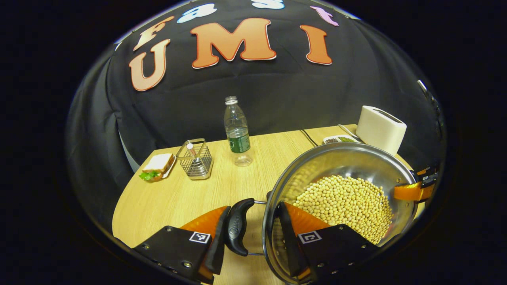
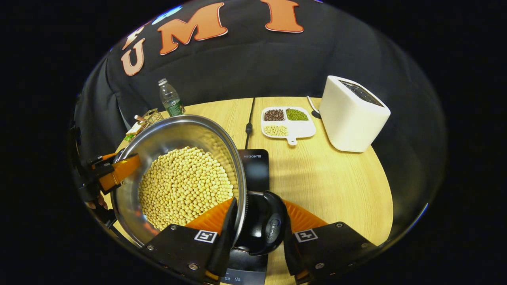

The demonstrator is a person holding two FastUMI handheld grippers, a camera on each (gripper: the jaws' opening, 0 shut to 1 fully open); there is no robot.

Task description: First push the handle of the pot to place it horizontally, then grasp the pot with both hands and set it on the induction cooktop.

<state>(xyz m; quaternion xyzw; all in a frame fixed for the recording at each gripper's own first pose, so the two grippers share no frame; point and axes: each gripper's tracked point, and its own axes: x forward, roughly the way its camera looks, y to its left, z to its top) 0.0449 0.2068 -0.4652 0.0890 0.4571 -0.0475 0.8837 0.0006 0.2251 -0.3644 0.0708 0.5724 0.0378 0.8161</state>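
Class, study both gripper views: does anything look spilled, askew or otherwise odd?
Nothing is spilled. The pot looks tilted, and its soybeans are heaped toward one side, though the fisheye view may exaggerate this. The left gripper and right gripper each straddle a black side handle and the rim. The induction cooktop lies beneath.

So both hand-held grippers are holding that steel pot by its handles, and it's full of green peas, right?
Not quite. The pot holds pale yellow beans, not green peas, as the right gripper view shows. The rest stands: the left hand-held gripper and right hand-held gripper each straddle a handle.
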